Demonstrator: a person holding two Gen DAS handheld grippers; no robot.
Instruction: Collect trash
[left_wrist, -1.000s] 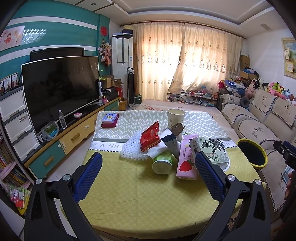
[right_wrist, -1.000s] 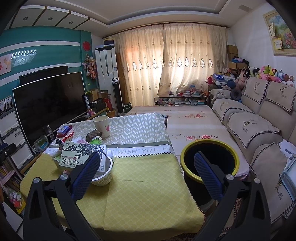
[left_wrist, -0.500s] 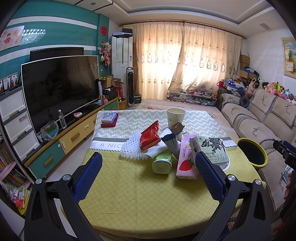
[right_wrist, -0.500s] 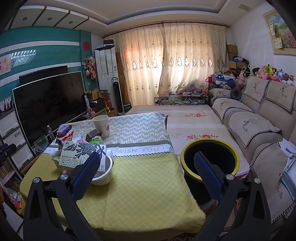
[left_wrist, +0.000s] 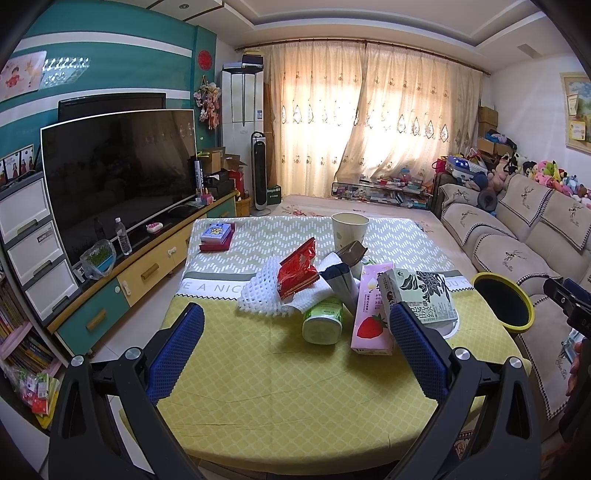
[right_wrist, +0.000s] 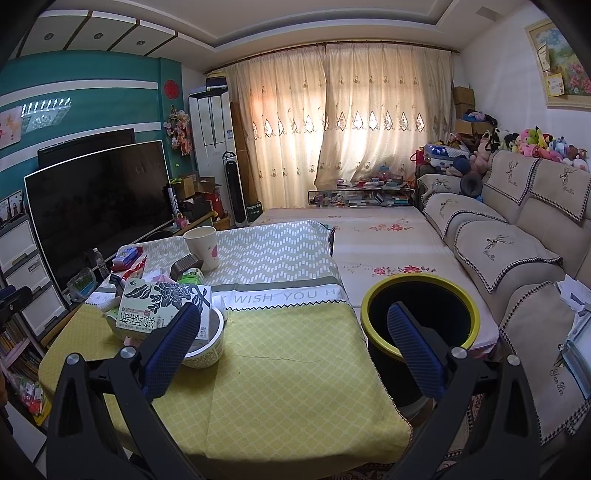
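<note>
A heap of trash lies mid-table in the left wrist view: a red snack wrapper (left_wrist: 297, 267) on white foam netting (left_wrist: 264, 291), a green-lidded cup (left_wrist: 323, 321) on its side, a pink strawberry carton (left_wrist: 371, 314), a floral box (left_wrist: 419, 297) in a white bowl, and a paper cup (left_wrist: 349, 230). My left gripper (left_wrist: 295, 345) hovers open just short of the heap, holding nothing. In the right wrist view my right gripper (right_wrist: 293, 349) is open and empty between the floral box (right_wrist: 162, 308) in its bowl (right_wrist: 207, 349) and the yellow-rimmed black bin (right_wrist: 419, 314).
The yellow tablecloth (left_wrist: 288, 391) covers the low table. A book stack (left_wrist: 217, 236) lies at its far left. A TV (left_wrist: 118, 173) on a cabinet lines the left wall; a sofa (right_wrist: 517, 254) runs along the right. The bin (left_wrist: 502, 302) stands off the table's right edge.
</note>
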